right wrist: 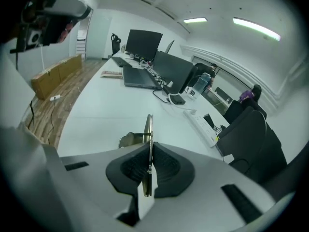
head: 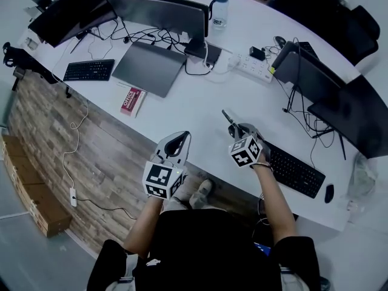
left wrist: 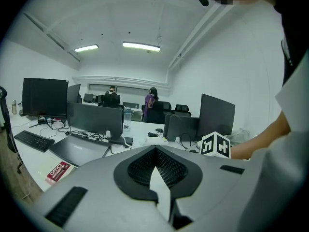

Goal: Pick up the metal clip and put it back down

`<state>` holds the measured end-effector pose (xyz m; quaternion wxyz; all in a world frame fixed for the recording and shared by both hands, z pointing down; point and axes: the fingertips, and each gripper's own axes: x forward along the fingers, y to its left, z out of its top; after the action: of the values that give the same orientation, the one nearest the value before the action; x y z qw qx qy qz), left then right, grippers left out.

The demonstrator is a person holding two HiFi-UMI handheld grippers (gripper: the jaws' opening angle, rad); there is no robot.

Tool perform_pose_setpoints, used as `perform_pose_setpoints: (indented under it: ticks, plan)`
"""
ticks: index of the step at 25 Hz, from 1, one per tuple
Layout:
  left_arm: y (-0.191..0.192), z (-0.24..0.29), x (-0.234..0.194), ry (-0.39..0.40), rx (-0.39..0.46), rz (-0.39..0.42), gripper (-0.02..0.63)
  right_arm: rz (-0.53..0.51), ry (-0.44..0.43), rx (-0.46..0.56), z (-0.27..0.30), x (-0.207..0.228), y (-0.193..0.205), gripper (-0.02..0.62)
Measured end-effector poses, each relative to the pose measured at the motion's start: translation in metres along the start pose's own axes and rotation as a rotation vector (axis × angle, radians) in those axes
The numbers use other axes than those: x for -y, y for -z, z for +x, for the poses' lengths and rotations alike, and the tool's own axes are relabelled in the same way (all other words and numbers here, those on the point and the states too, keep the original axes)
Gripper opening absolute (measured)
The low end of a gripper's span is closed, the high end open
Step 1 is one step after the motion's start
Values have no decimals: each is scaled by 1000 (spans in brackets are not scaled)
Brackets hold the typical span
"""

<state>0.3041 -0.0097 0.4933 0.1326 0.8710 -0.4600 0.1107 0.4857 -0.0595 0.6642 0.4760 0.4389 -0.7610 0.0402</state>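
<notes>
The metal clip [right wrist: 149,129] is a thin steel piece, seen edge-on in the right gripper view. It sticks out past the fingertips of my right gripper [right wrist: 150,151], which is shut on it, and it hangs clear above the white table [right wrist: 91,110]. From the head view, the clip [head: 229,118] points away from the right gripper [head: 239,128] over the table's near edge. My left gripper [head: 176,140] hovers to the left, off the table edge. Its pads [left wrist: 145,166] meet at the tip with nothing between them.
A black keyboard [head: 294,170] and mouse [head: 328,193] lie just right of the right gripper. Further back are a closed laptop [head: 148,65], a red booklet [head: 132,100], a power strip [head: 251,65], cables, several monitors and a water bottle [head: 219,8].
</notes>
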Motion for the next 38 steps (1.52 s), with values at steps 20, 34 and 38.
perform_pose_setpoints:
  ticks: [20, 34, 38]
  plan:
    - [-54, -64, -41, -146, 148, 35, 9, 272, -35, 466, -124, -13, -153, 25]
    - [-79, -128, -127, -246, 220, 38, 9, 206, -88, 612, -137, -67, -270, 25]
    - [-85, -145, -159, -271, 232, 28, 9, 183, -104, 647, -133, -81, -307, 25]
